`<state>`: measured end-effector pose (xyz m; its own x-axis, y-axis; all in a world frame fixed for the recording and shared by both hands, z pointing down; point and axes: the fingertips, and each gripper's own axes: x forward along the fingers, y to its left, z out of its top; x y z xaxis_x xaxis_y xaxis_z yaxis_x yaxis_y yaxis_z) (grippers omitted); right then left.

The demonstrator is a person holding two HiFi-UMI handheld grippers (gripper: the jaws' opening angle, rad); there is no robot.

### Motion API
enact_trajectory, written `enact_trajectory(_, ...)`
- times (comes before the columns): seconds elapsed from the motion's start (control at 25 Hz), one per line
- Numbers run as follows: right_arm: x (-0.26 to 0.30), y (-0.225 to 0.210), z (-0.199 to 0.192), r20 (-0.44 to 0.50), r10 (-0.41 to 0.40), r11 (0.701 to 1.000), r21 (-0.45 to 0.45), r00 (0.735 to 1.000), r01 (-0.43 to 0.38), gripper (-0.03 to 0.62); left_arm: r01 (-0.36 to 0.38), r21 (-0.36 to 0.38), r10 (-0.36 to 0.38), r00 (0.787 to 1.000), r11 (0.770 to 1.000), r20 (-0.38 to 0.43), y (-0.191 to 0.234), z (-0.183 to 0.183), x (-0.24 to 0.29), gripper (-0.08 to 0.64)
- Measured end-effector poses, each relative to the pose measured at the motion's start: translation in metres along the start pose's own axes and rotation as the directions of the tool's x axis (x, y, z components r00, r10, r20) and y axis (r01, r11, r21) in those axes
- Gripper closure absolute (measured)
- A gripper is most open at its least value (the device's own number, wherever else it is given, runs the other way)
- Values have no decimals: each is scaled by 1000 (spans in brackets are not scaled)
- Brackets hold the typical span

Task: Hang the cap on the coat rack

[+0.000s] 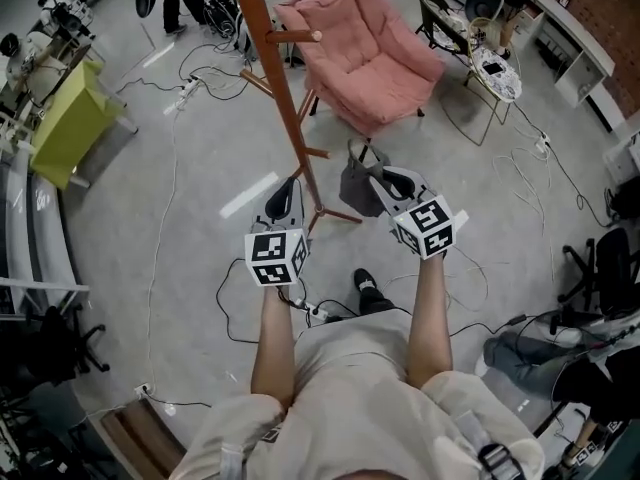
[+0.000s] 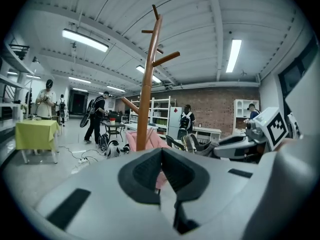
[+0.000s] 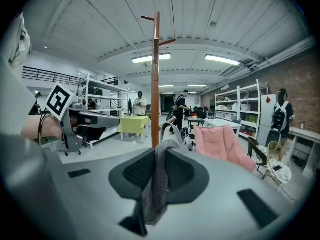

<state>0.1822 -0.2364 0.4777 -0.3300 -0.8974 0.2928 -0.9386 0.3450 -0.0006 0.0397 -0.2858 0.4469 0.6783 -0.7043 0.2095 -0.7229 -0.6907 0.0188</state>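
right gripper (image 3: 160, 155): clamped on the grey cap (image 3: 152, 200), which dangles from it
left gripper (image 2: 161, 158): pinched closed, nothing in it
coat rack (image 1: 285, 98): upright, right in front of both

Head view: coat rack (image 1: 285, 98) top runs off the upper edge, and part of its base lies behind the left gripper (image 1: 283, 200). Near side of the cap (image 1: 358, 190) is covered by the right gripper (image 1: 392, 183); brim not readable.

Right gripper view: only a grey strip of the cap shows between the jaws, the rest lost under the gripper body. The rack's foot is hidden the same way.

Left gripper view: pink armchair (image 2: 159, 140) mostly behind the gripper body.

Things on the small side table (image 1: 497, 71) are too small to name. A person (image 1: 525, 353) at lower right is cut by the edge.
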Motion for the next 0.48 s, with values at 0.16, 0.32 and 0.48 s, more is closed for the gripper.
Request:
enact_trajectory(0.16,11,1,-6,-9,96,995,-25,995,-96,535,-5,0,5,1000,1000,-11,-5,-5,14,552)
enact_trajectory(0.32,23,2,-13,26,161,987,-5,987,-160,535,-2,1,2,1000,1000,-19,-13,-8,24,552)
enact_trajectory(0.48,31,10,-21,10,227,973,-45,974,-226,535,-22,-5,21,1000,1000,-22,-15,-14,26,552)
